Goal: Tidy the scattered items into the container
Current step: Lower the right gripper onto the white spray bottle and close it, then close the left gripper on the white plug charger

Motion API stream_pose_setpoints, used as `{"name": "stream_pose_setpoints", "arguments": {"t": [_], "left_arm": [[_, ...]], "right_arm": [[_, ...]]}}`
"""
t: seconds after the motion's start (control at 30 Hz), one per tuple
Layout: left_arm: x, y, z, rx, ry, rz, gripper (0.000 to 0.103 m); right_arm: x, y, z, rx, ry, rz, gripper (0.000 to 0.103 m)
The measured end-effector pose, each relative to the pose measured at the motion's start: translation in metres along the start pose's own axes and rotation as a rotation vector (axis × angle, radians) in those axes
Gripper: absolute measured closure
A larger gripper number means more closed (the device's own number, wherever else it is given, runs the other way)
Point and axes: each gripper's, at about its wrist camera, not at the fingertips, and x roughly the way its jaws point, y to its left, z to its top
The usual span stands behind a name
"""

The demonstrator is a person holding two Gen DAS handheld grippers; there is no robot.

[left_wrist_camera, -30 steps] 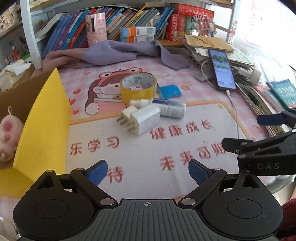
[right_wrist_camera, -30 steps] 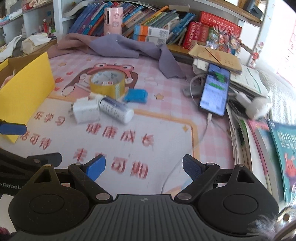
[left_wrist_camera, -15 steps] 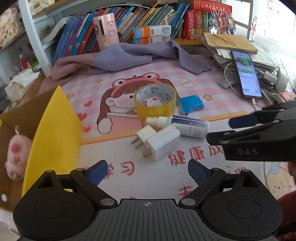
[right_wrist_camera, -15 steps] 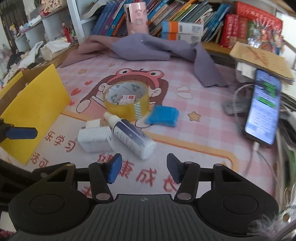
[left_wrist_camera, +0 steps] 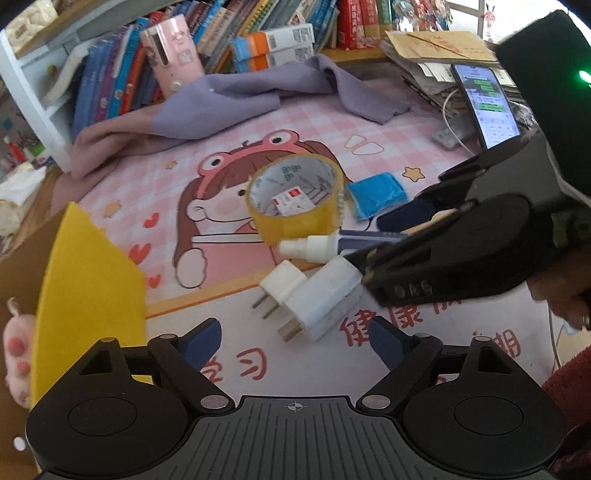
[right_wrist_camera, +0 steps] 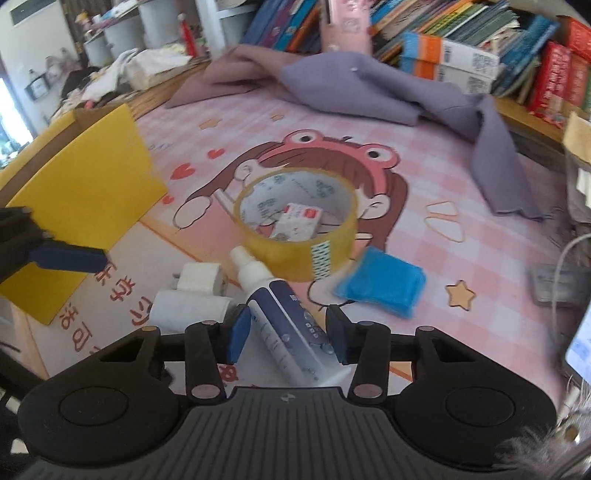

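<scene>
A white-capped dark blue bottle (right_wrist_camera: 284,325) lies on the pink mat, and my right gripper (right_wrist_camera: 288,332) straddles its body with the jaws narrowed on either side, pads close to it. The bottle's nozzle (left_wrist_camera: 314,246) shows in the left wrist view beside the right gripper (left_wrist_camera: 373,240). A yellow tape roll (right_wrist_camera: 297,236) with a small card inside, a blue pad (right_wrist_camera: 380,288) and two white plug adapters (left_wrist_camera: 314,299) lie around it. My left gripper (left_wrist_camera: 295,341) is open and empty, just in front of the adapters. The cardboard box with a yellow flap (left_wrist_camera: 88,291) stands at the left.
A purple cloth (left_wrist_camera: 236,99) lies at the back of the mat before a row of books (left_wrist_camera: 258,33). A phone on a cable (left_wrist_camera: 487,103) and stacked papers sit at the right. A pink plush paw (left_wrist_camera: 16,354) lies in the box.
My right gripper has moved forward over the bottle and narrowed its jaws around it. My left gripper has moved closer to the adapters and stays open.
</scene>
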Motion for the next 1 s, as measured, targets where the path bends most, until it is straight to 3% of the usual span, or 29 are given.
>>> {"name": "stream_pose_setpoints", "arguments": {"t": [0.13, 0.5, 0.57, 0.67, 0.83, 1.0], "left_arm": [[0.011, -0.001, 0.006, 0.013, 0.012, -0.015, 0.037], [0.02, -0.018, 0.016, 0.163, 0.009, -0.048, 0.061], [0.018, -0.021, 0.017, 0.171, 0.037, -0.059, 0.073], [0.011, -0.025, 0.014, 0.158, 0.051, -0.115, 0.076], [0.018, -0.028, 0.016, 0.164, 0.037, -0.069, 0.067], [0.034, -0.016, 0.021, 0.034, 0.043, -0.145, 0.065]], "right_arm": [[-0.008, -0.006, -0.008, 0.014, 0.017, 0.018, 0.063], [-0.04, -0.026, -0.04, 0.094, 0.091, -0.043, 0.068], [-0.041, -0.026, -0.041, 0.096, 0.09, -0.041, 0.068], [-0.038, -0.025, -0.043, 0.091, 0.102, -0.047, 0.068], [-0.031, -0.022, -0.039, 0.072, 0.113, -0.05, 0.067], [-0.026, -0.017, -0.037, 0.024, 0.103, -0.067, 0.066]]}}
